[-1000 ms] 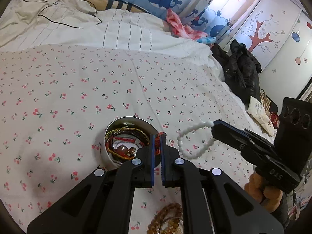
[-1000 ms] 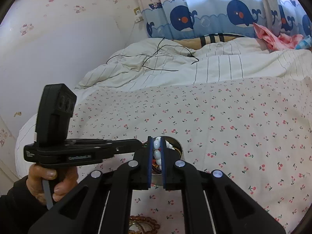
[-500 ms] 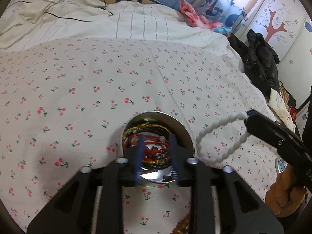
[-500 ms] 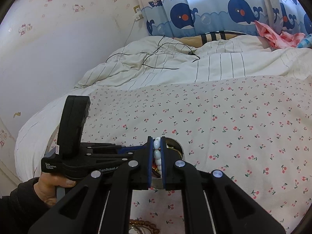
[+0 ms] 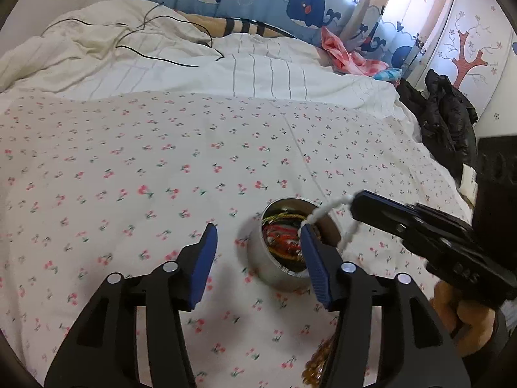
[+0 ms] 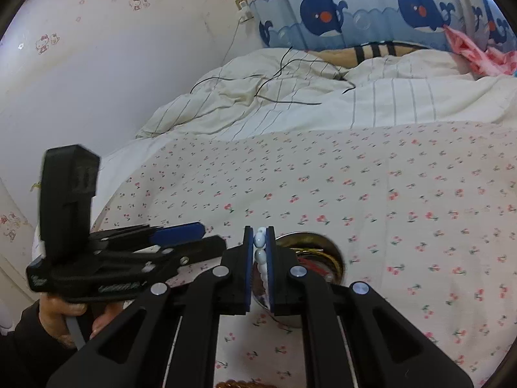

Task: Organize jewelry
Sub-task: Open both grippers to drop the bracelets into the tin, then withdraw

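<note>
I take the round metal tin (image 5: 284, 271) as my landmark: it stands upright on the cherry-print bedspread (image 5: 161, 168), and it already holds a tangle of red and gold bracelets (image 5: 282, 239). My left gripper (image 5: 258, 236) hangs just beside the tin on its near side, its jaws opening with nothing between them — one blue pad (image 5: 202, 258) stands out over bare bedspread away from the tin, the other overlaps the tin's rim in my left wrist view. My right gripper (image 6: 259, 242) is narrow, pinched on the white bead bracelet (image 6: 259, 249), whose beads show stacked between its blue pads. In the left wrist view that bracelet (image 5: 336, 223) dangles from the right gripper's tip (image 5: 358, 202) as a loop; its lower end appears to cross the tin's rim on the side nearest that gripper, though blur keeps me from saying whether it touches the metal. A brown bead bracelet (image 5: 318, 368) lies on the bedspread nearer to me than the tin, partly hidden behind my left gripper's arm. In the right wrist view, my left hand (image 6: 69, 317) grips the left tool's handle off to one side of the tin. Beyond the tin lies a rumpled striped duvet (image 5: 226, 71) with a black cable (image 5: 155, 48) across it.
</note>
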Available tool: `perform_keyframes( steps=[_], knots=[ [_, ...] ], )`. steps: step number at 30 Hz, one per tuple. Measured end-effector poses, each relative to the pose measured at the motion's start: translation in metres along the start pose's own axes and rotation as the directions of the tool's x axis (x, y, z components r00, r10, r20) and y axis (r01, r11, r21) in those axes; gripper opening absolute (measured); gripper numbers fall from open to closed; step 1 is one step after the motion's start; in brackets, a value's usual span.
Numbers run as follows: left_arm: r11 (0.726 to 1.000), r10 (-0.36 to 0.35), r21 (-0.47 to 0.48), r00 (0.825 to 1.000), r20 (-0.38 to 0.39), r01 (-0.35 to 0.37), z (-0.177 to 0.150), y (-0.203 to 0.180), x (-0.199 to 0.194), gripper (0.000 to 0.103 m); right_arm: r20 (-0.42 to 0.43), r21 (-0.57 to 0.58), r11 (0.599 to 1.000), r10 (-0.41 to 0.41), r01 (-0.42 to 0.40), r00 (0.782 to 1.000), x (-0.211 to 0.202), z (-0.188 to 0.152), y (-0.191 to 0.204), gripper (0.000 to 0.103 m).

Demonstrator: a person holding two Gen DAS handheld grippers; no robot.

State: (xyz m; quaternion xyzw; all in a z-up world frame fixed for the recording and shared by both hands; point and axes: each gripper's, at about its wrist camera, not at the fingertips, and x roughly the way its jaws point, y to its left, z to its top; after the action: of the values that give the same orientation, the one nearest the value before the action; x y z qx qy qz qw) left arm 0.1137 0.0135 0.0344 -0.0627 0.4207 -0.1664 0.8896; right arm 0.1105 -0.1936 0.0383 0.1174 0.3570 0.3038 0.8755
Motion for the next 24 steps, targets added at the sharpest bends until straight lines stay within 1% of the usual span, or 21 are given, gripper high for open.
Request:
perform_keyframes(
  steps=[3, 5, 7, 8, 11, 13, 14, 18, 24],
  knots=[
    [1.000, 0.016, -0.010, 1.000, 0.007, -0.016, -0.008, 0.007, -0.009, 0.054, -0.018, 0.037, 0.999, 0.037, -0.036, 0.999, 0.012, -0.002, -0.002, 0.008],
    [1.000, 0.016, -0.026, 1.000, 0.004, -0.016, -0.014, 0.011, -0.011, 0.055, -0.042, 0.054, 0.998, 0.028, -0.025, 0.999, 0.021, -0.005, -0.005, 0.008],
    [0.999, 0.015, -0.030, 1.000, -0.007, -0.015, -0.020, 0.013, -0.010, 0.056, -0.069, 0.055, 0.998, -0.029, 0.033, 0.997, 0.029, -0.008, -0.010, 0.008],
    [0.999, 0.014, -0.028, 1.000, -0.015, -0.015, -0.023, 0.013, -0.009, 0.056, -0.093, 0.048, 0.995, -0.088, 0.092, 0.992, 0.035, -0.012, -0.014, 0.008],
    [1.000, 0.005, -0.023, 0.999, -0.034, -0.005, -0.027, 0.010, -0.003, 0.056, -0.143, 0.028, 0.982, -0.178, 0.184, 0.973, 0.046, -0.019, -0.023, 0.009],
    [1.000, 0.003, -0.015, 0.999, -0.038, -0.004, -0.029, 0.006, -0.001, 0.056, -0.147, 0.041, 0.980, -0.186, 0.194, 0.972, 0.048, -0.022, -0.029, 0.031],
    [1.000, 0.006, -0.009, 0.999, -0.039, -0.006, -0.030, 0.004, -0.001, 0.056, -0.132, 0.040, 0.979, -0.195, 0.202, 0.972, 0.046, -0.022, -0.030, 0.045],
    [0.999, 0.024, 0.021, 0.999, -0.034, -0.024, -0.034, -0.005, -0.001, 0.057, -0.097, 0.029, 0.979, -0.198, 0.202, 0.975, 0.034, -0.022, -0.027, 0.045],
    [0.990, 0.103, 0.102, 0.995, -0.002, -0.102, -0.047, -0.022, -0.006, 0.060, -0.068, -0.013, 0.974, -0.228, 0.228, 0.971, 0.016, -0.025, -0.014, 0.046]
  ],
)
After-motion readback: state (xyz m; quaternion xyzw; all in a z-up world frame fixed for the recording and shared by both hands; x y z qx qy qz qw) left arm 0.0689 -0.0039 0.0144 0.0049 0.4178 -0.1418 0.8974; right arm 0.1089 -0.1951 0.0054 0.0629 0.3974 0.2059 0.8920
